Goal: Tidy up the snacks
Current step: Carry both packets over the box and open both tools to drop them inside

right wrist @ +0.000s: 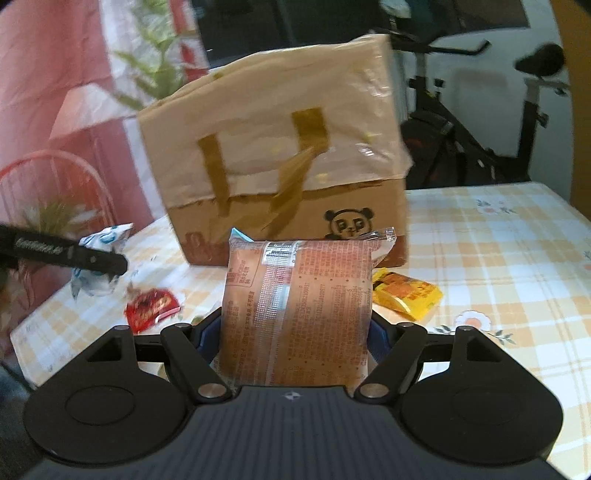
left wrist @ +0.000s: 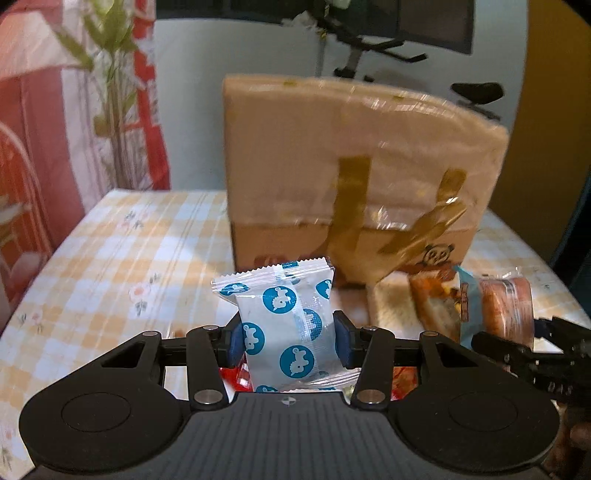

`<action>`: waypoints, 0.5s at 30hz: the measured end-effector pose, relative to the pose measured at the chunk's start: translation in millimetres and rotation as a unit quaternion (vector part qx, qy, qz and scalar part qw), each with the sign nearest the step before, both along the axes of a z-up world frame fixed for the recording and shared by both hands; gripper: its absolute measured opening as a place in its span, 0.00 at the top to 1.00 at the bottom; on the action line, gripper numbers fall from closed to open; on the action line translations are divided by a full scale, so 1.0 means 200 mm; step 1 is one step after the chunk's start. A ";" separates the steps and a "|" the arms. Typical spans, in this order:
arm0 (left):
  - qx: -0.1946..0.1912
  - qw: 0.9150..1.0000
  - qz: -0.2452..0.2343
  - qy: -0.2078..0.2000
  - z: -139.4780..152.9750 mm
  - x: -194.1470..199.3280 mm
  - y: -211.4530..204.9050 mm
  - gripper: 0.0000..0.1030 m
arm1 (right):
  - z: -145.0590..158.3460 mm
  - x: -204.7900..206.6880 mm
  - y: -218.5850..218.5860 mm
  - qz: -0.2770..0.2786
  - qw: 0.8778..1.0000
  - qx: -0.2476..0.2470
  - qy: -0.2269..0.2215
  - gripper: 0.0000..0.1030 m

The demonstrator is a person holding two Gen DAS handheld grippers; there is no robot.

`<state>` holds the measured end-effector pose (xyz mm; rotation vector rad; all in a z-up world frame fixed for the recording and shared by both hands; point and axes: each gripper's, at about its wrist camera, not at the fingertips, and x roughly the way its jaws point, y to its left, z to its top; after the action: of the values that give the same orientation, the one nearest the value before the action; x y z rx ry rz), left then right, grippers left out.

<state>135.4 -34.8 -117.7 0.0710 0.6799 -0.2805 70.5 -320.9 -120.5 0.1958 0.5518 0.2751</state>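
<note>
your cardboard box (right wrist: 280, 155) under shiny crinkled tape, glossy plastic snack wrappers (left wrist: 288, 325), matt black plastic grippers (right wrist: 295, 332), smooth checked tablecloth (right wrist: 498, 240)

Checked tablecloth (left wrist: 110, 251), yellow and white with small flower prints, covered table. Exercise bike (right wrist: 480, 122), black, stood behind table against pale wall. Red and pink patterned curtain (left wrist: 44, 147) hung at left. Green leafy plant (left wrist: 110, 74) rose in front of curtain. Red wire chair back (right wrist: 55, 177) showed beside table edge. Dark window pane (left wrist: 406, 18) sat high on wall.
</note>
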 end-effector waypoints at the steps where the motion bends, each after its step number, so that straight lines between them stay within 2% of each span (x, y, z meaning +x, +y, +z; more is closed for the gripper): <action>1: -0.003 1.000 -0.005 -0.006 0.02 0.01 0.00 0.52 | 0.02 0.00 -0.01 -0.005 1.000 0.000 -0.001 0.26; 8: -0.039 0.997 -0.034 -0.060 0.25 0.11 -0.01 0.52 | 0.27 0.07 -0.02 -0.011 0.999 -0.020 -0.047 0.26; 11: -0.066 0.993 -0.041 -0.083 0.38 0.18 -0.02 0.52 | 0.44 0.14 -0.01 -0.005 0.997 -0.012 -0.071 0.26; 15: -0.092 0.987 -0.070 -0.112 0.51 0.30 -0.08 0.52 | 0.67 0.24 0.05 0.017 0.991 -0.028 -0.126 0.26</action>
<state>194.5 -50.9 -15.9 -0.0264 0.4229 -0.4616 118.2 -311.6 13.9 0.0951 0.3118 0.3119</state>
